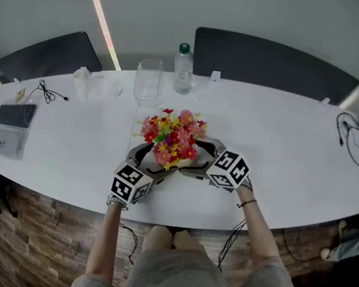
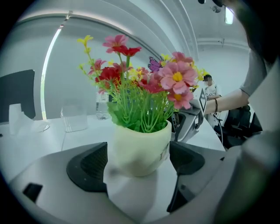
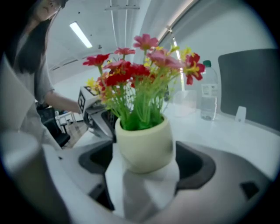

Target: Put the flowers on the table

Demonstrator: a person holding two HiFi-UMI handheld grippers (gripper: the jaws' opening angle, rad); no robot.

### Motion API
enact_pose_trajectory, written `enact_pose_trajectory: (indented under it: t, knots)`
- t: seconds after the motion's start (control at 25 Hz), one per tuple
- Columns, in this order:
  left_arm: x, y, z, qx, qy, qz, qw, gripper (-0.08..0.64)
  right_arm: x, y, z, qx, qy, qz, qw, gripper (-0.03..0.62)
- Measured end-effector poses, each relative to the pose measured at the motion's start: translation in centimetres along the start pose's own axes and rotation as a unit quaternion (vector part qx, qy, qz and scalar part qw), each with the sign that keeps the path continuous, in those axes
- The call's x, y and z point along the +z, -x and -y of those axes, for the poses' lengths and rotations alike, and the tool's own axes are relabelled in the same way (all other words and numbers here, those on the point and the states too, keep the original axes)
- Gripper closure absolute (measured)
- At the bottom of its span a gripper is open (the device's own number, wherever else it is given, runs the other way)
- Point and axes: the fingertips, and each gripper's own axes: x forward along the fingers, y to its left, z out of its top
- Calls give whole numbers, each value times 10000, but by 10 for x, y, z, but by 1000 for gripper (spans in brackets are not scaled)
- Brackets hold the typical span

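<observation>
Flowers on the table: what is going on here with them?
A person holds a gripper in each hand, both set around the pot of flowers, which stands on the table. The left gripper is open, with a gap beside the pot. Whether the right gripper grips it is unclear.

The cream pot (image 2: 140,148) was smeared by blur at its base in both gripper views, so contact with the pads (image 2: 89,168) of the left gripper (image 2: 138,167) or the right gripper (image 3: 144,164) could not be settled. Its print could not be read. In the head view it was hidden under the flowers (image 1: 171,135).
</observation>
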Motion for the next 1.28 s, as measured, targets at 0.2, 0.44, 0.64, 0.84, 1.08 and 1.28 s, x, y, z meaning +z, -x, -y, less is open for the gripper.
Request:
enact_pose_trajectory:
  t: [0.2,0.44,0.64,0.84,1.08,1.28]
  knots:
    - [-2,10,4,35,229,104,9997,109,-1,11,0,-180,-206,157,9995,155]
    - [0,22,17,65,414,146,9990,110,5,24,-8,-218,-454,414,9979,157]
    - [5,31,30,141,448,193,9987,119,8,30,-22,-208,-494,501,9973,178]
    - [8,41,44,158,488,222,9984,157,14,37,-34,-264,-543,614,9963,276]
    - [17,54,64,144,487,285,9983,208,21,48,-53,-244,-654,760,9947,322]
    - [29,67,79,109,407,363,9984,260,30,59,-69,-267,-703,936,9928,399]
